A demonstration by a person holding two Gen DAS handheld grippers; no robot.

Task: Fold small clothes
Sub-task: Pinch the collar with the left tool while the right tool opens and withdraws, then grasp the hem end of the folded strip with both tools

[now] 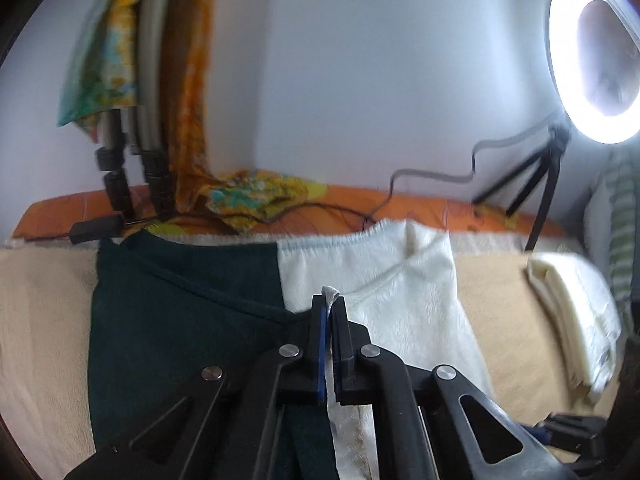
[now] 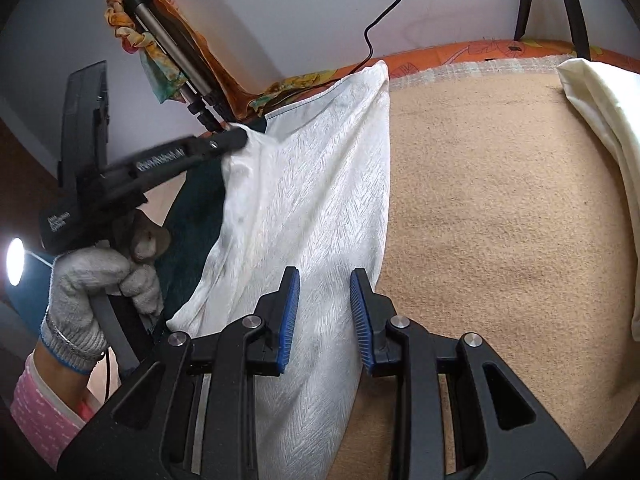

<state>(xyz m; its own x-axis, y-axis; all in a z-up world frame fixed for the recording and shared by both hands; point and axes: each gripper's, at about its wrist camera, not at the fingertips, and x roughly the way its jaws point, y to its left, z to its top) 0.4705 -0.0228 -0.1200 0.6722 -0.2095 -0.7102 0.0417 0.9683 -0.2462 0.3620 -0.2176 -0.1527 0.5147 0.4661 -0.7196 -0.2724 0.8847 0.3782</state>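
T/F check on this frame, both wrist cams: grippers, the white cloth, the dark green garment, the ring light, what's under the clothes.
1. The left gripper is shut on an edge of the white cloth. True.
2. The right gripper is clamped tight on the white cloth. False: its fingers stand apart, with the cloth lying between and beneath them.
3. The dark green garment lies beside and partly under the white cloth. True.
4. The ring light is switched off. False: it glows bright white.
5. The clothes lie on a bare wooden table. False: they lie on a beige blanket.
6. The hand holding the left gripper wears a knit glove. True.
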